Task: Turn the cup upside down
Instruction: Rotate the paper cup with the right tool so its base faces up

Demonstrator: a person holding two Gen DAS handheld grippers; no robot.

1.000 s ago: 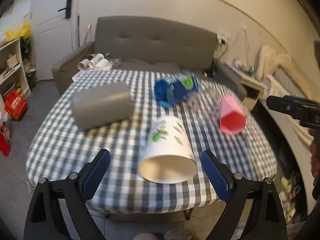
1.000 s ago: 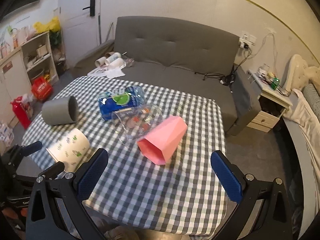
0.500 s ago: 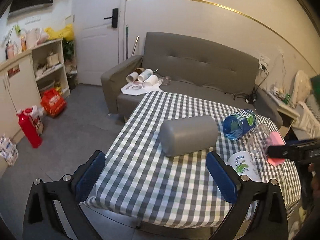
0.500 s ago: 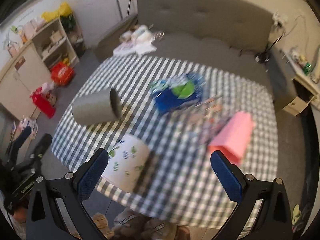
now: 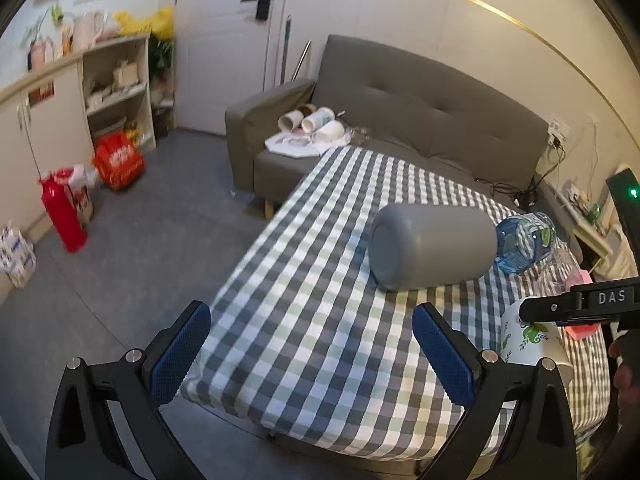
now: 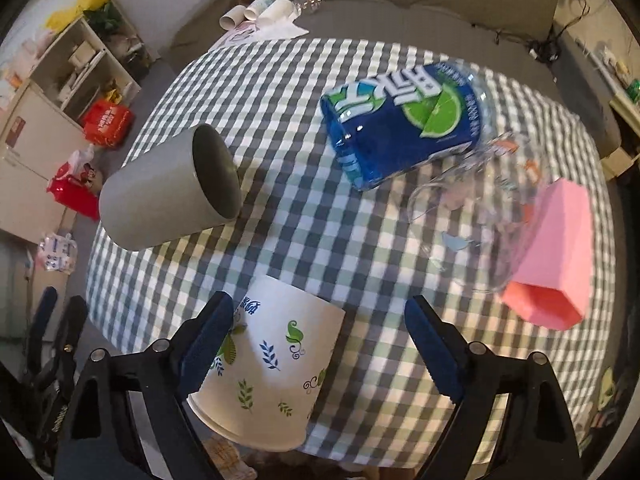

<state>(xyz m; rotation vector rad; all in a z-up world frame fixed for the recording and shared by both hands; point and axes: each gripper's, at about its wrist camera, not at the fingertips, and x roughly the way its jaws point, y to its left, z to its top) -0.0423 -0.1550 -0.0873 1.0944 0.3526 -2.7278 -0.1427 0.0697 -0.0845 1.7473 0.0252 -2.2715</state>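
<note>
A white paper cup with leaf prints (image 6: 272, 368) lies on its side at the near edge of the checked table (image 6: 304, 240), mouth toward me. My right gripper (image 6: 320, 344) is open just above it, the cup partly between the blue pads. In the left wrist view the same cup (image 5: 528, 340) shows at the right, partly behind the right gripper's black finger. My left gripper (image 5: 312, 356) is open and empty over the table's left near corner. A grey cup (image 5: 432, 246) (image 6: 172, 196) lies on its side.
A cut blue bottle (image 6: 404, 120), a clear glass cup (image 6: 480, 216) and a pink cup (image 6: 556, 260) lie on the right half of the table. A grey sofa (image 5: 420, 108) stands behind, shelves (image 5: 116, 88) and red items on the floor at left.
My right gripper has come down and forward over the white paper cup. My left gripper has swung left, away from that cup, toward the table's left corner.
</note>
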